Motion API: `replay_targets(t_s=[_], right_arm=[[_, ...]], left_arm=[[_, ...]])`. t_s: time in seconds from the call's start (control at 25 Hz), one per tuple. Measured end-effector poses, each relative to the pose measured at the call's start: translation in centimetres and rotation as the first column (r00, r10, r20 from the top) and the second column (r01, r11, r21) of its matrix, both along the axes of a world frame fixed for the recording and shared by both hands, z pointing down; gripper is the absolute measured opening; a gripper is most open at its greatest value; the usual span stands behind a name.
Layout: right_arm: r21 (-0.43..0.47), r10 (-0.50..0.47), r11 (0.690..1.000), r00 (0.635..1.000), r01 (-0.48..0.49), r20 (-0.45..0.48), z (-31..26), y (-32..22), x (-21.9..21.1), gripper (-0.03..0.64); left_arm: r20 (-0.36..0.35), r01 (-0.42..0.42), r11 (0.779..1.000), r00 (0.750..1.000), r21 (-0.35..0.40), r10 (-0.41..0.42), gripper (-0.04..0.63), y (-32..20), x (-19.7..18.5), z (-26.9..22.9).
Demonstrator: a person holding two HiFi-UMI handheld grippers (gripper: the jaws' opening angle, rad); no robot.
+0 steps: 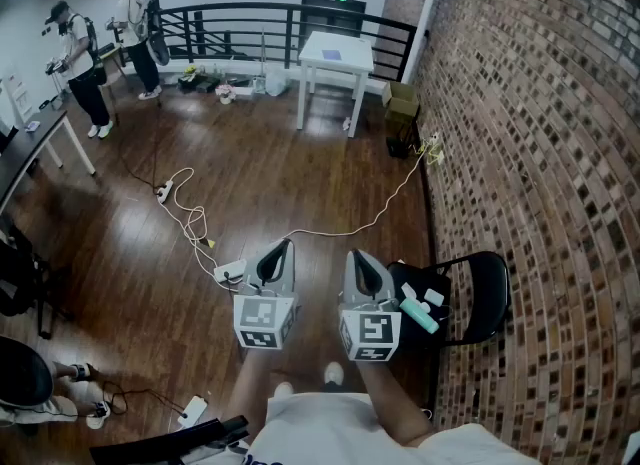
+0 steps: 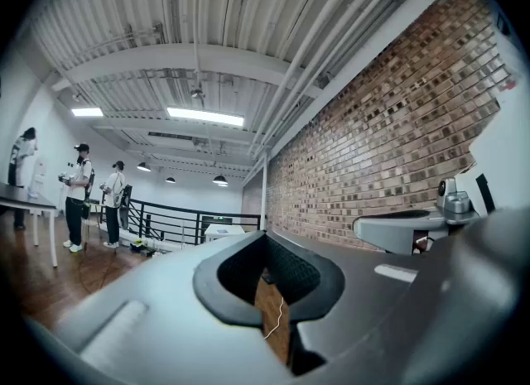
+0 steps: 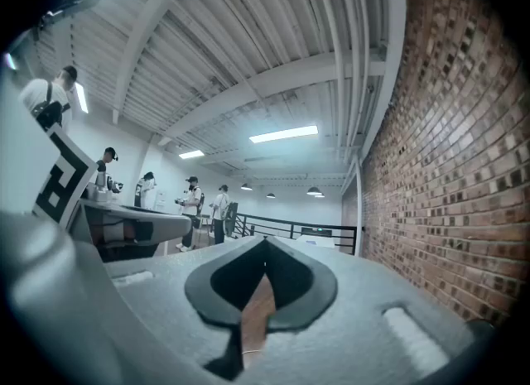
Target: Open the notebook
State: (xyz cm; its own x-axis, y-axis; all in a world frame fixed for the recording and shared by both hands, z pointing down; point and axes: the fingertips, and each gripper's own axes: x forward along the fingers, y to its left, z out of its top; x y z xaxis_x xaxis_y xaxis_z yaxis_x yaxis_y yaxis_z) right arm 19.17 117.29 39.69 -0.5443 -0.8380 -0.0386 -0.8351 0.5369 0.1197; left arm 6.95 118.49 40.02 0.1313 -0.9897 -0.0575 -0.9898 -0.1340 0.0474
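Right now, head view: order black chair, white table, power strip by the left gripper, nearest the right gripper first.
1. Black chair, just right of the right gripper.
2. Power strip, on the floor, left.
3. White table, far ahead by railing.

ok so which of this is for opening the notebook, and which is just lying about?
Job: left gripper and right gripper, both shut and empty; white table with a flat bluish thing, maybe the notebook, too small to tell.
Lying about: black chair, teal thing on it, power strip, white cable.
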Motion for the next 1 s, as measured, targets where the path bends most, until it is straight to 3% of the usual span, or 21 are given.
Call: replay_targets(t_s=[0.24,0.52,0.8,1.0], right_arm=[[0.026,-0.031,0.999,0.999,0.031,0.01,-1.7,-4.2,4.3,-0.011],[-0.034,-0.019,0.999,0.999,0.021,0.048,-0.1,-9.7,10.1,-0.011],[-0.088,-0.056,0.994,0.995,0.063,0.08,1.0,-13.4,11.3,-0.011],[-0.096,-0.062,0.993,0.996,0.068,0.071,1.7,-15.8,10.7,-0.011]], left_arm=[[-0.02,-0.02,0.999,1.0,0.033,0.02,0.017,-4.7,6.1,-1.5],[0.02,-0.006,1.0,1.0,0.021,0.005,0.017,-9.1,11.5,-0.3],[0.001,0.048,0.998,0.999,-0.029,-0.048,0.017,-12.4,11.6,0.0],[0.032,0.027,0.999,0.999,-0.046,-0.026,0.017,-15.5,12.0,0.6]])
